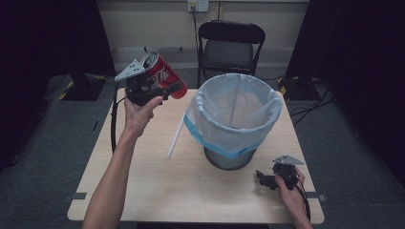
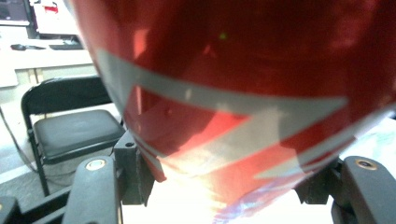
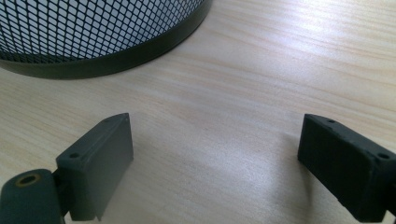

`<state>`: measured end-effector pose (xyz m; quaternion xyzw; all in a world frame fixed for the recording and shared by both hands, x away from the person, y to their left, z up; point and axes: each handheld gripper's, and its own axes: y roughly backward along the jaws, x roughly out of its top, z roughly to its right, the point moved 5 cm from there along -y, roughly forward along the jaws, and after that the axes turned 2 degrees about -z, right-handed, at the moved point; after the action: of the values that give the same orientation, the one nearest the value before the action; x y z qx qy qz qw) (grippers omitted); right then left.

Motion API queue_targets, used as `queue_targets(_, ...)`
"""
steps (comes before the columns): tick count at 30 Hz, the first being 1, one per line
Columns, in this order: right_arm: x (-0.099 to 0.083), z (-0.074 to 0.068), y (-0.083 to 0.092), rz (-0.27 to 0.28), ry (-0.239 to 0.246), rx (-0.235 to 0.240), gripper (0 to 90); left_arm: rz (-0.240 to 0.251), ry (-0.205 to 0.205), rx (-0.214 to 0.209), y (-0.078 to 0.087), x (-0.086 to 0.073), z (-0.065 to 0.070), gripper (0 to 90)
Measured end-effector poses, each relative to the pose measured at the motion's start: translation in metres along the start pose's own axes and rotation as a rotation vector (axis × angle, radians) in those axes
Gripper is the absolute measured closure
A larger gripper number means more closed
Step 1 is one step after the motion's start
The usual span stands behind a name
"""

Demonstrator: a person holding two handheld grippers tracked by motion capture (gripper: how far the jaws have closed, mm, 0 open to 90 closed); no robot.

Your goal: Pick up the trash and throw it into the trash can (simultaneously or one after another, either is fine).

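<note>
**Holding a red can aloft beside the bin**

Looking down from the high view first: the left gripper is up in the air over the far left corner of the table, jaws clamped on a red soda can. The can is tilted, its silver top pointing up and to the left, well clear of the tabletop. Just to its right stands the wire bin, lined with a clear bag with a blue edge. A white straw lies flat on the wood just beside the bin's left side. Down at the near right corner, the right gripper rests low by the bin's base, jaws apart, nothing in them. A black folding chair sits behind the table.

Over to the left gripper view: the can looms huge, red with silver stripes, wedged between the two black jaws at the bottom corners.

Now the right gripper view: both jaws stand wide over bare wood, the bin's black mesh wall curving past at top left.
</note>
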<state>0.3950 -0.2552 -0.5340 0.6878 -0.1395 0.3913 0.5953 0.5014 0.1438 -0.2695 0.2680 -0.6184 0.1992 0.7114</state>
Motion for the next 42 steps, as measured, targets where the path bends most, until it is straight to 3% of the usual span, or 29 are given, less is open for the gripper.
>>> queue_targets(8,0.000,0.000,0.000,0.000,0.000,0.000,9.5,0.041,-0.044,-0.012,-0.006,0.022,0.014,35.3)
queue_targets(17,0.000,0.000,0.000,0.000,0.000,0.000,9.5,0.059,-0.061,-0.042,-0.016,0.036,0.026,35.4)
queue_targets(18,0.000,0.000,0.000,0.000,0.000,0.000,9.5,0.066,-0.049,-0.066,-0.019,0.038,0.030,35.4)
queue_targets(23,0.000,0.000,0.000,0.000,0.001,0.000,9.5,0.062,-0.040,-0.101,-0.028,0.040,0.038,35.3)
queue_targets(24,0.000,0.000,0.000,0.000,0.000,0.000,9.5,0.055,-0.035,-0.131,-0.032,0.040,0.041,35.2)
queue_targets(28,0.000,0.000,0.000,0.000,0.002,-0.001,9.5,0.035,-0.019,-0.175,-0.043,0.038,0.047,34.8)
queue_targets(35,0.000,0.000,0.000,0.000,0.000,0.000,9.5,0.002,-0.026,-0.230,-0.054,0.037,0.058,34.6)
queue_targets(36,0.000,0.000,0.000,0.000,0.001,0.000,9.5,-0.001,-0.015,-0.258,-0.057,0.038,0.060,34.5)
queue_targets(37,0.000,0.000,0.000,0.000,0.001,0.000,9.5,-0.001,-0.015,-0.258,-0.057,0.038,0.060,34.5)
queue_targets(38,0.000,0.000,0.000,0.000,0.000,0.000,9.5,0.011,0.018,-0.313,-0.059,0.038,0.062,34.4)
queue_targets(42,0.000,0.000,0.000,0.000,0.001,0.001,9.5,-0.014,0.001,-0.314,-0.064,0.035,0.064,34.2)
